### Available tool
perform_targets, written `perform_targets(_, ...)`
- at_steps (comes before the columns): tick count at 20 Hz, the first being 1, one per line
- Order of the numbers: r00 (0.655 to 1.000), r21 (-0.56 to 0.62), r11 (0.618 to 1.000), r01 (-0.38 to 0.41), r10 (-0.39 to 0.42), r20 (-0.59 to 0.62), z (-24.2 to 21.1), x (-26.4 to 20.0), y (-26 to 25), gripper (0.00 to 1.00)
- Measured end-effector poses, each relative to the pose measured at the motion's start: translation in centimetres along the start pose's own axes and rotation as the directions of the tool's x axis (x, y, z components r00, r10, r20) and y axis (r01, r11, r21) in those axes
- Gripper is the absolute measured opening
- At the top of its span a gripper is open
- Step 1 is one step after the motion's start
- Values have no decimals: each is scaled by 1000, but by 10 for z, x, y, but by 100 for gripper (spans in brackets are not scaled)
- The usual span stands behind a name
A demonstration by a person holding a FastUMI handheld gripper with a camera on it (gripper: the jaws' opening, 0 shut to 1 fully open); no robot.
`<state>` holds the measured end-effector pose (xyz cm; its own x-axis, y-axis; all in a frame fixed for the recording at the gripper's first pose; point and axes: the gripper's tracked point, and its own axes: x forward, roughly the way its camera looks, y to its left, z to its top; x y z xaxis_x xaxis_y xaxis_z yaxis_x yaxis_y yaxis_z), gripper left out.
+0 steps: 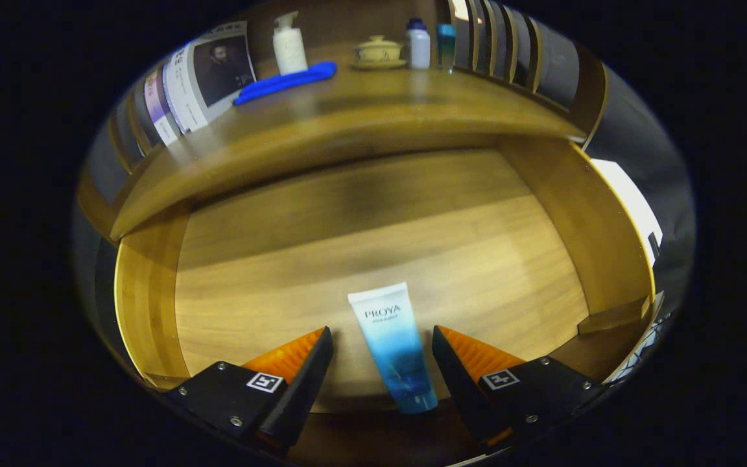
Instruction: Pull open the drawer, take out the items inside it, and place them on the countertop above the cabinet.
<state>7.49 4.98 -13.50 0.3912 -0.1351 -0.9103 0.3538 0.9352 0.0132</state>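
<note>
My gripper [382,340] spread wide, fingers touching nothing. Tube [393,347] lies flat on drawer [380,246] floor between fingers – white at crimped end toward 12 o'clock, fading to blue toward cap at 6. Cap end partly in shadow, hard to make out. Countertop [347,110] at 12: pump bottle [289,45], blue item [286,82], lidded cup [379,50], small bottle [419,44] – far edge cut off.

A white-and-blue tube [391,347] is laid flat on the wooden drawer floor [464,259], near its front edge. On the table [373,107] above, a pump bottle [289,45], a blue case [286,82], a lidded bowl [379,50] and two small bottles [430,44] are set along the back edge.
</note>
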Motion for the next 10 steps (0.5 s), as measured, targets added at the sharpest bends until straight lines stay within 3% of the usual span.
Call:
perform_targets(5,995,13,1000,21,-19,-96,-9,8,-3,93)
perform_targets(10,993,11,999,38,-36,-115,-11,8,-5,87)
